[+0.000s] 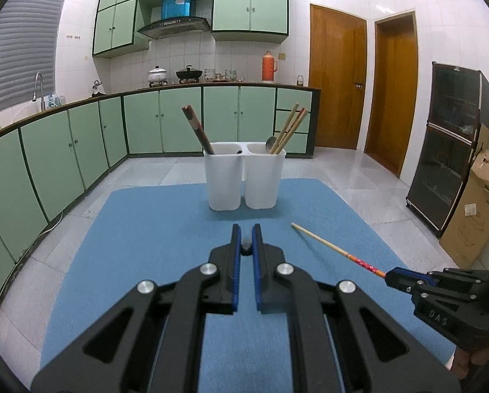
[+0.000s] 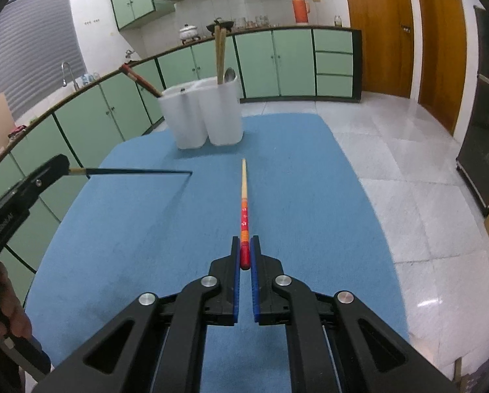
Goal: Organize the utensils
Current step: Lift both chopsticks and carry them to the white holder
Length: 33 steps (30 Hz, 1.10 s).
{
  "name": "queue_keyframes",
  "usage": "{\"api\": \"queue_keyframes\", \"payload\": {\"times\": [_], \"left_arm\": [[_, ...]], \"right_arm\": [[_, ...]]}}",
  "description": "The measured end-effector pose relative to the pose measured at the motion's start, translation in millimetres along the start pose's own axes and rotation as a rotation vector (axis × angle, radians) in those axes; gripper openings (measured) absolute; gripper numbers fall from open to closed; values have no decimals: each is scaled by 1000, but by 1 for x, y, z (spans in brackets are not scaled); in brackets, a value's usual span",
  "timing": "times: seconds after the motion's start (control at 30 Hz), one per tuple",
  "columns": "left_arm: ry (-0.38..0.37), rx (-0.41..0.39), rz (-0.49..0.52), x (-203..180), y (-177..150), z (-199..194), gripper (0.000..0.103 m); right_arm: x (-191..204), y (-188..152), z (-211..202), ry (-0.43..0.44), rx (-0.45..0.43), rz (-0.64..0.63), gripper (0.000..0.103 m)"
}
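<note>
A white two-compartment utensil holder (image 1: pixel 244 177) stands at the far side of the blue mat (image 1: pixel 166 229); it also shows in the right wrist view (image 2: pixel 205 118). It holds dark chopsticks (image 1: pixel 197 129) on the left, bamboo chopsticks (image 1: pixel 288 127) and a spoon (image 1: pixel 270 144) on the right. My right gripper (image 2: pixel 244 255) is shut on a red-handled bamboo chopstick (image 2: pixel 244 196), held level above the mat. My left gripper (image 1: pixel 245 239) is shut on the end of a thin black chopstick (image 2: pixel 136 172), seen end-on in its own view.
Green kitchen cabinets (image 1: pixel 64 150) curve along the left and back. Tiled floor (image 1: pixel 359 177) lies right of the mat. A dark cabinet (image 1: pixel 447 144) and a cardboard box (image 1: pixel 470 216) stand at the right, with wooden doors (image 1: pixel 337 78) behind.
</note>
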<state>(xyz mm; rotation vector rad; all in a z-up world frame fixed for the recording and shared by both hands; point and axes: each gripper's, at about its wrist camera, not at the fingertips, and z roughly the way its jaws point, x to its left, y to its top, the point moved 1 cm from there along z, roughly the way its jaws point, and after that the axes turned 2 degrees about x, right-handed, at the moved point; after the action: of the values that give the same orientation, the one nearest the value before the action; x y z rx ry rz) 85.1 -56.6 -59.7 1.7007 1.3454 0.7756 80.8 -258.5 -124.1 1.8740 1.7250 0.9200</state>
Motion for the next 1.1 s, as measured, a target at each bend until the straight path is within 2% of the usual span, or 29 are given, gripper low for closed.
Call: {"api": "queue_keyframes", "payload": {"times": [0.17,0.33,0.5,0.67,1.1], "left_arm": [[-7,-35,2,2,12,-3,6],[-23,-77,-2,4,29,-7,6],[-64,-90,-7,4,47,-4,6],[-104,-90,-11,7,63,2,6],[-116,-141,-4,20,105,11,6]], "right_arm": [[-1,21,-16,3,-53,-14,6],[-2,47,-30,40,-103,-9,6],[-1,73,-41,66,-150,-15,6],[2,100,-48,133,-166,-13,6],[23,163,-57,183,-224,-111,6]]}}
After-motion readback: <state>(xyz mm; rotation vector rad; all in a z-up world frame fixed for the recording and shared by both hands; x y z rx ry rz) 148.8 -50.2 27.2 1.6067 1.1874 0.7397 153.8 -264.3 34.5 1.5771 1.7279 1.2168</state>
